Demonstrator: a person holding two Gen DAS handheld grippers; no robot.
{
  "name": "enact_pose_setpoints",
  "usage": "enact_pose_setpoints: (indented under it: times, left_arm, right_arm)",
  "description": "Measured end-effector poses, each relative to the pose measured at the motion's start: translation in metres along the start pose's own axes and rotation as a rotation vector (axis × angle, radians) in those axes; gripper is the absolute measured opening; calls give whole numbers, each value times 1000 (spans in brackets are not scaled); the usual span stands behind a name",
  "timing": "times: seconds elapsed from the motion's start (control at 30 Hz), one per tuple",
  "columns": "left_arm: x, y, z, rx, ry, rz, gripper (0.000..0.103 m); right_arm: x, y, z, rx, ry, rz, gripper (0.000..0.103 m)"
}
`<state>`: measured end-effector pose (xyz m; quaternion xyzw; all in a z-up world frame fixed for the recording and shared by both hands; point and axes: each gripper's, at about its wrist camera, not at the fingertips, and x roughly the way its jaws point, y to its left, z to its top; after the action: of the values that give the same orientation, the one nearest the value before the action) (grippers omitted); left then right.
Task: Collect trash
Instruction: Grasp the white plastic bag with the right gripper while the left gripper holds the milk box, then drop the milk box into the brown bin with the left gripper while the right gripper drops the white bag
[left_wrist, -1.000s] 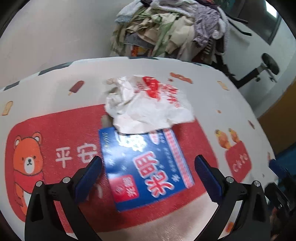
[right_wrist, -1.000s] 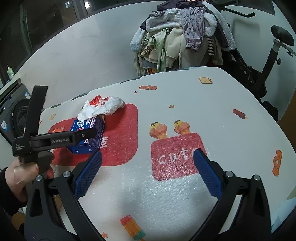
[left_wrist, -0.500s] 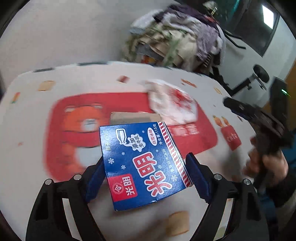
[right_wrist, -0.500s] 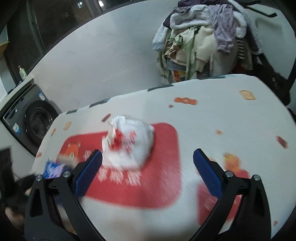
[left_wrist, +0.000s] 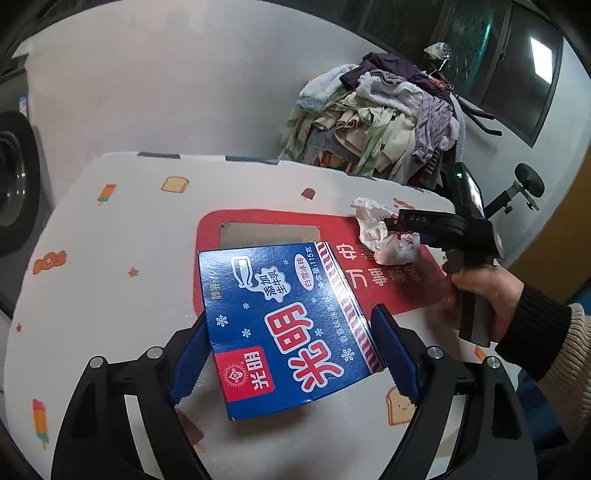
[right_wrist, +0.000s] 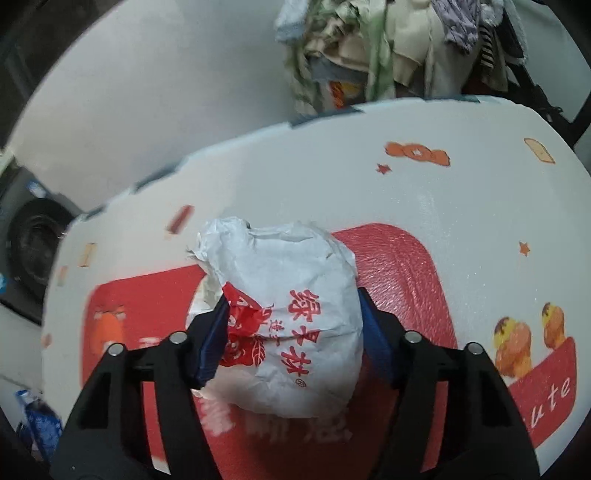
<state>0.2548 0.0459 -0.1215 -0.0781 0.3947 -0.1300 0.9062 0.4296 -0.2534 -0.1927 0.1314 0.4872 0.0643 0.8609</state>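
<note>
Table (left_wrist: 110, 266): white mat printed with sweets, toast and "cute".
Box (left_wrist: 284, 325): blue carton, 光明, 115克; looks light, stiff; left tongs (left_wrist: 291, 354) clamp its two sides, near left.
Bag (right_wrist: 288, 317): crumpled white paper, red print; soft, light; right tongs (right_wrist: 291, 328) squeeze its middle.

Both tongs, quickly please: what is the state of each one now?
Left tongs: closed on the blue box, held above the table.
Right tongs: closed on the crumpled white wrapper.
</note>
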Motion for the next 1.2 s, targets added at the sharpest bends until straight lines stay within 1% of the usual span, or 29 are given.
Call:
enact_pose_setpoints:
  times: [0.13,0.23,0.3,0.4,0.5,0.63,0.87,1.1,1.2]
  left_arm:
    - [-12,-8,-6,4,-10,-16,81]
    - [-26,-17,-14,22,-20,-25,81]
    - [-37,-25,-22,39,-20,-31,81]
    - [-50,-35,-33,47,-15,-35,81]
    - [-63,-48,-47,69,-1,-45,81]
    - [-87,-64,-67,101,-8,-51,81]
    - [-118,-78,-113,109,0,-60,81]
    - [-136,-81,-163,134,13,-78,82]
    - [-140,-83,-178,155,16,-85,82]
  right_arm:
    - [-39,9,-18,-113,-53,-16,64]
    - [-73,6,-35,-157,-92,-2,64]
    - [-95,1,-50,-170,-111,7,64]
    - [-128,-8,-81,-186,-125,31,64]
    - [-155,-15,-108,-194,-133,47,64]
    - [-186,-15,-147,-208,-146,84,64]
    - [-222,-8,-205,-257,-168,144,64]
    - [-238,-4,-254,-295,-176,179,64]
    - [-243,-3,-273,-312,-180,184,64]
